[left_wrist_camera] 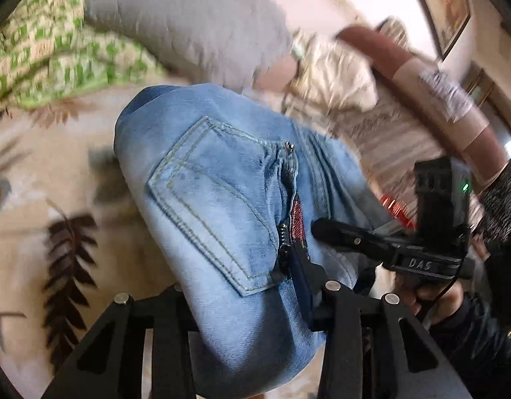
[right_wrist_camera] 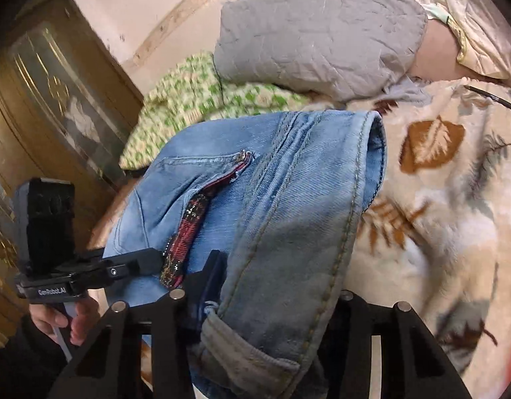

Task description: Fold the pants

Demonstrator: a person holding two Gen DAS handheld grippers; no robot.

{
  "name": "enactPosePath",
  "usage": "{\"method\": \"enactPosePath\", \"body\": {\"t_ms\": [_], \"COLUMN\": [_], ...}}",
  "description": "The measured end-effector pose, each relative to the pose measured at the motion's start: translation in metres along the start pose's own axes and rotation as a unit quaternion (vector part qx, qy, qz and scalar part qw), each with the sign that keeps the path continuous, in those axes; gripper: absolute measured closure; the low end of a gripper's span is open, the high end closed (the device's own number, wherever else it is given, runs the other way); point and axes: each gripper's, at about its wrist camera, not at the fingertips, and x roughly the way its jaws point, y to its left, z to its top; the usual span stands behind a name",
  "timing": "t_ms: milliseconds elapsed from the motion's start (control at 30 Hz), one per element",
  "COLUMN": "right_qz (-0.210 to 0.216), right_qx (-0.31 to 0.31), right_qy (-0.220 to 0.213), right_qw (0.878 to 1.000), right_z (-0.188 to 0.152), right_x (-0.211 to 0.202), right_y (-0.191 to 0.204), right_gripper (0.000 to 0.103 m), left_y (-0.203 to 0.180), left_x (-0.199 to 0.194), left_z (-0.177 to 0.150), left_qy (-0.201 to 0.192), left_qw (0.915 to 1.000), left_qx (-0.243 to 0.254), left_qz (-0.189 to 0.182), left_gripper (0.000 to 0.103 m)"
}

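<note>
Light blue jeans (left_wrist_camera: 222,206) with a stitched back pocket, a zip and red plaid trim hang in the air above the bed. My left gripper (left_wrist_camera: 255,299) is shut on the denim near the zip. My right gripper (right_wrist_camera: 262,302) is shut on the jeans' (right_wrist_camera: 282,206) waistband end; its fingertips are hidden under the cloth. The right gripper also shows in the left wrist view (left_wrist_camera: 335,232), pinching the denim from the right. The left gripper shows in the right wrist view (right_wrist_camera: 146,261), gripping beside the plaid trim.
A cream blanket with leaf prints (right_wrist_camera: 438,173) covers the bed. A grey quilted pillow (right_wrist_camera: 315,33) and a green-patterned cloth (right_wrist_camera: 195,99) lie at the back. A wooden cabinet (right_wrist_camera: 56,99) stands at left. A beige bundle (left_wrist_camera: 335,73) and a bed rail (left_wrist_camera: 421,76) are at right.
</note>
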Motion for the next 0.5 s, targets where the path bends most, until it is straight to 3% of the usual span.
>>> {"method": "enactPosePath", "body": {"t_ms": [33, 67, 100, 167, 500], "right_qz": [-0.006, -0.017, -0.028, -0.025, -0.052], "right_qx": [0.003, 0.005, 0.005, 0.023, 0.015], "right_qy": [0.018, 0.044, 0.054, 0.033, 0.02], "right_qw": [1.0, 0.999, 0.998, 0.999, 0.998], "right_z": [-0.007, -0.016, -0.022, -0.031, -0.037], "right_x": [0.01, 0.025, 0.033, 0.035, 0.035], "right_y": [-0.005, -0.011, -0.015, -0.026, -0.024], "right_gripper": [0.053, 0.048, 0.045, 0.039, 0.03], "left_y": [0.007, 0.013, 0.02, 0.027, 0.029], "left_x": [0.017, 0.028, 0.031, 0.03, 0.029], "left_z": [-0.007, -0.014, -0.019, -0.022, -0.023], "left_qy": [0.028, 0.043, 0.027, 0.018, 0.012], "left_qw": [0.9995, 0.9987, 0.9993, 0.9993, 0.9991], "left_qx": [-0.004, -0.011, -0.025, -0.034, -0.027], "left_qz": [0.015, 0.024, 0.012, 0.003, 0.029], "left_gripper": [0.059, 0.05, 0.044, 0.038, 0.022]}}
